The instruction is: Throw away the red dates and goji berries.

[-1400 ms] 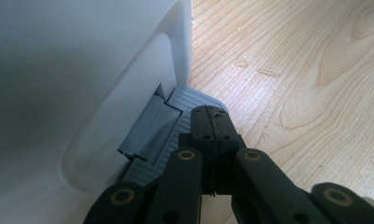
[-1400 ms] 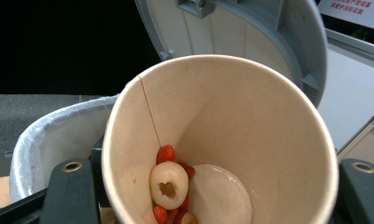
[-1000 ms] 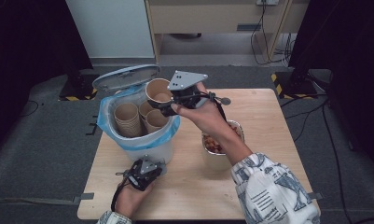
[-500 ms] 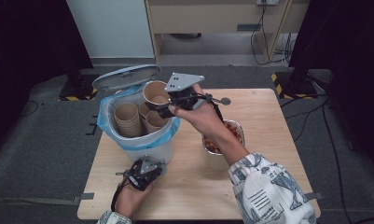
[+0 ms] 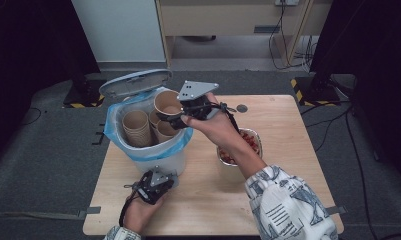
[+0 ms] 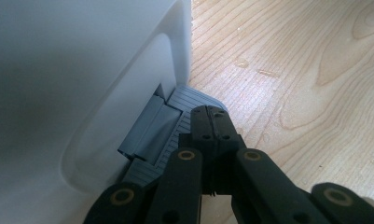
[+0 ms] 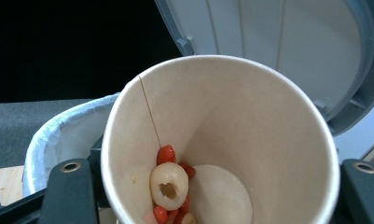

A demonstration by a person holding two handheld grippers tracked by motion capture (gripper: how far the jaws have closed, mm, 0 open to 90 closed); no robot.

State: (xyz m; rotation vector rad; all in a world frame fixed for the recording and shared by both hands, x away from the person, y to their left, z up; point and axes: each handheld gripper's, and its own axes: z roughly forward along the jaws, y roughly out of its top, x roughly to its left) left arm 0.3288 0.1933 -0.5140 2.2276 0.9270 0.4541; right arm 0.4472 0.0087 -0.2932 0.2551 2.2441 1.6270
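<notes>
Jaws clamping paper cup (image 7: 231,140), tilted, mouth toward bin (image 5: 143,150)

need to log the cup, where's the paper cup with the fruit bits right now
In the high view the paper cup sits tilted in the right gripper, above the white bin at the table's left.

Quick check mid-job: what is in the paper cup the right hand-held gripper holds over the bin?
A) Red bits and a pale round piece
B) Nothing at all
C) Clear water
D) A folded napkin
A: the right gripper view looks into the paper cup, where red bits and a pale round piece lie near its bottom.
</notes>
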